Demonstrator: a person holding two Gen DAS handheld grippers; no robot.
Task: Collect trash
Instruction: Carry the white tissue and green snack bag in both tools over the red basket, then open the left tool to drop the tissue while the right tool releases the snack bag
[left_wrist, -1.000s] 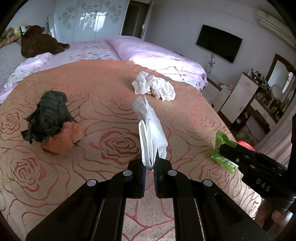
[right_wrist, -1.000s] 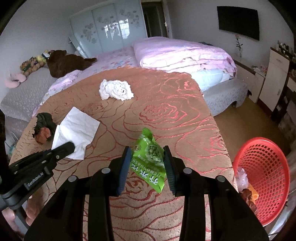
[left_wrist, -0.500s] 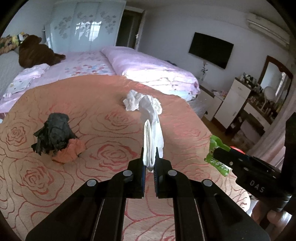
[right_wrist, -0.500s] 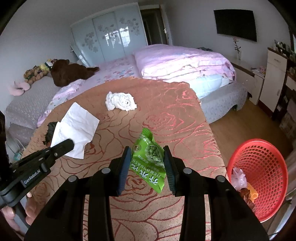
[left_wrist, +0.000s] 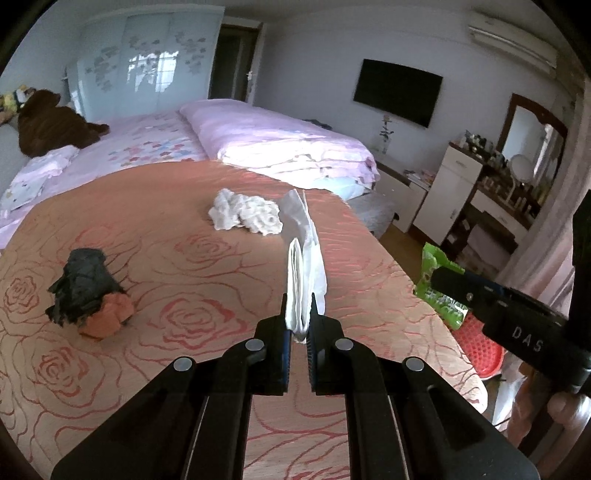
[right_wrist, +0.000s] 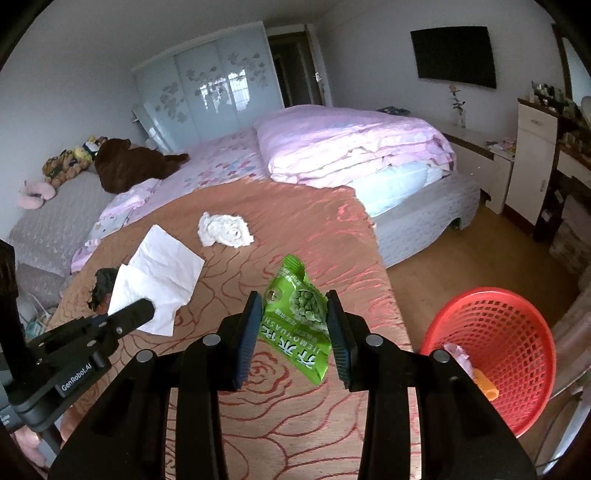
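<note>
My left gripper (left_wrist: 297, 318) is shut on a white paper tissue (left_wrist: 304, 254), held up above the rose-patterned bedspread (left_wrist: 184, 258); the tissue also shows in the right wrist view (right_wrist: 155, 280). My right gripper (right_wrist: 295, 328) is shut on a green snack packet (right_wrist: 299, 317), also held above the bedspread; it shows at the right of the left wrist view (left_wrist: 437, 284). A red mesh basket (right_wrist: 517, 343) stands on the floor to the right, with some trash in it. A crumpled white wad (left_wrist: 245, 216) and a black and orange crumpled lump (left_wrist: 88, 295) lie on the bedspread.
A folded pink quilt (right_wrist: 351, 147) lies on the bed behind. A brown plush toy (right_wrist: 129, 166) sits at the far left. White cabinets and a dresser (right_wrist: 535, 155) stand along the right wall. The bedspread's right edge drops to wooden floor (right_wrist: 443, 266).
Both grippers have risen and drawn back with their loads. The tissue now hangs well above the bedspread, and the red basket shows more fully in the right wrist view.
</note>
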